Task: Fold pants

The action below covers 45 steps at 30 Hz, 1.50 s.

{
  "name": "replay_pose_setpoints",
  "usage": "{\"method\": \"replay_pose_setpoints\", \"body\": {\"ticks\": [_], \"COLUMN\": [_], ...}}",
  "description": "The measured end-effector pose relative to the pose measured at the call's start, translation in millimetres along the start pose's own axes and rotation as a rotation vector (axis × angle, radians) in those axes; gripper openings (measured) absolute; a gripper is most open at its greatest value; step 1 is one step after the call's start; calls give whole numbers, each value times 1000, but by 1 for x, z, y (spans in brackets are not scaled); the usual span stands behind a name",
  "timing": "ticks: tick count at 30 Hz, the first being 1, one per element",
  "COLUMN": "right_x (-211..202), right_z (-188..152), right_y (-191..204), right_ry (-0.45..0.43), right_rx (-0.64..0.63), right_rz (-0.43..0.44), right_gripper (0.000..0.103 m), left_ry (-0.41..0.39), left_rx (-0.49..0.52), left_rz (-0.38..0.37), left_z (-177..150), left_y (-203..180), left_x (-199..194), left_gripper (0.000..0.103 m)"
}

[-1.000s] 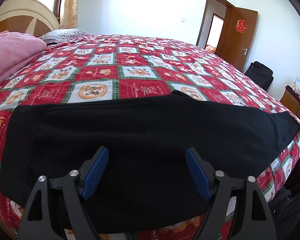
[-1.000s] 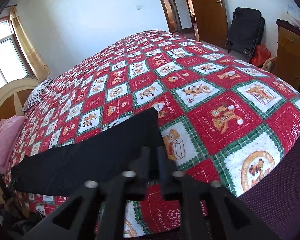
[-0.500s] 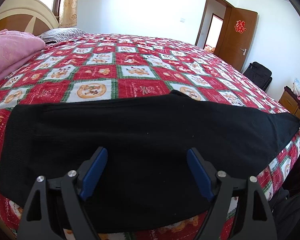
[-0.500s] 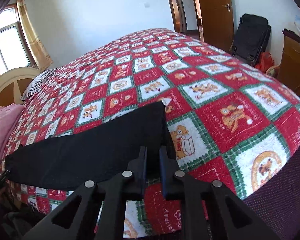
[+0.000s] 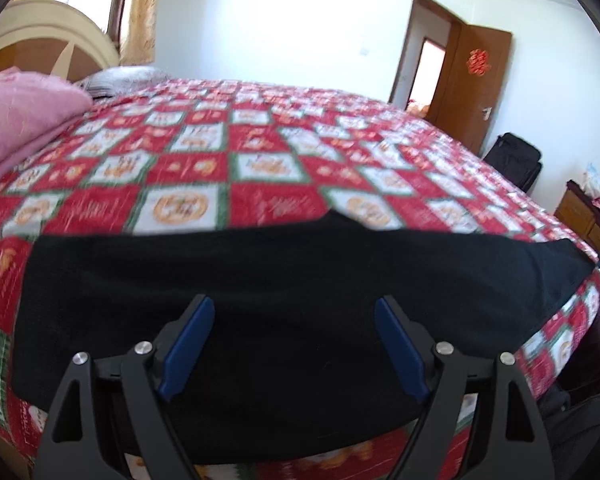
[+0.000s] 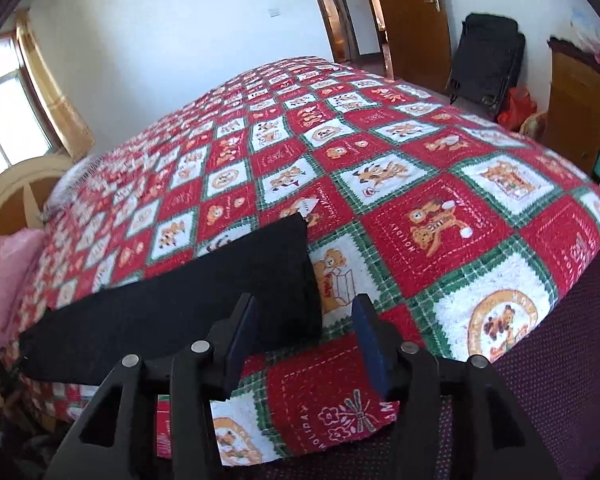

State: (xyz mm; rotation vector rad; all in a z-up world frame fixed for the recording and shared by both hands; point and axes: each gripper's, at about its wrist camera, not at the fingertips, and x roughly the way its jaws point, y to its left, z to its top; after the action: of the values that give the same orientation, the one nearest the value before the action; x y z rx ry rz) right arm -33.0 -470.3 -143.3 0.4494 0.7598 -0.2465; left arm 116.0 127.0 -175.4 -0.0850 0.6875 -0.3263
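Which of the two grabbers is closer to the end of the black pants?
Right. The right gripper hangs open just short of the black pants' end corner, having just opened. The left gripper is open over their middle.

Pants (image 5: 300, 280) flat along the bed's (image 5: 260, 168) near edge — blanket (image 5: 24, 120) at the headboard end.

The bed (image 6: 440, 168) carries a red, white and green patchwork quilt. Black pants (image 5: 280, 280) lie flat along its near edge. A pink blanket (image 5: 24, 116) rests by the headboard (image 5: 40, 40).
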Motion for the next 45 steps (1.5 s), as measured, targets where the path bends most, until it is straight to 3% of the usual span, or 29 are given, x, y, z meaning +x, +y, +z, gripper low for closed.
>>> {"method": "replay_pose_setpoints", "body": {"ticks": [3, 5, 8, 12, 15, 16, 18, 19, 22, 27, 32, 37, 45], "right_x": [7, 18, 19, 22, 30, 33, 34, 33, 32, 26, 24, 12, -7], "right_z": [-2, -6, -7, -8, -12, -13, -12, -12, -12, -12, -9, -2, -3], "right_y": [-3, -1, 3, 0, 8, 10, 8, 4, -4, 8, 15, 41, 125], "right_ry": [29, 60, 65, 70, 60, 54, 42, 39, 30, -13, -34, -86, -164], "right_rx": [47, 48, 37, 68, 32, 21, 23, 40, 91, 63, 60, -1, -235], "right_rz": [45, 40, 31, 63, 59, 54, 53, 63, 119, 105, 86, 83, 95], "right_gripper": [51, 51, 51, 51, 50, 49, 27, 22, 18, 14, 13, 13, 13], "left_ry": [-12, -6, 28, 82, 67, 66, 65, 65, 75, 135, 173, 193, 210], "left_rx": [41, 76, 91, 75, 122, 125, 106, 98, 99, 121, 102, 82, 85], "left_rz": [-54, -78, -102, -88, -67, -65, -74, -78, -67, 24, 48, 48, 39], "left_z": [4, 3, -2, -14, -20, -21, -20, -19, -18, -13, -9, -4, -3], "left_y": [-22, -36, -48, -51, -56, -56, -54, -53, -54, -65, -65, -64, -64], "left_x": [-1, 4, 20, 39, 36, 35, 34, 33, 35, 41, 44, 46, 44], "left_gripper": [88, 94, 94, 94, 96, 96, 96, 96, 96, 96, 97, 97, 97]}}
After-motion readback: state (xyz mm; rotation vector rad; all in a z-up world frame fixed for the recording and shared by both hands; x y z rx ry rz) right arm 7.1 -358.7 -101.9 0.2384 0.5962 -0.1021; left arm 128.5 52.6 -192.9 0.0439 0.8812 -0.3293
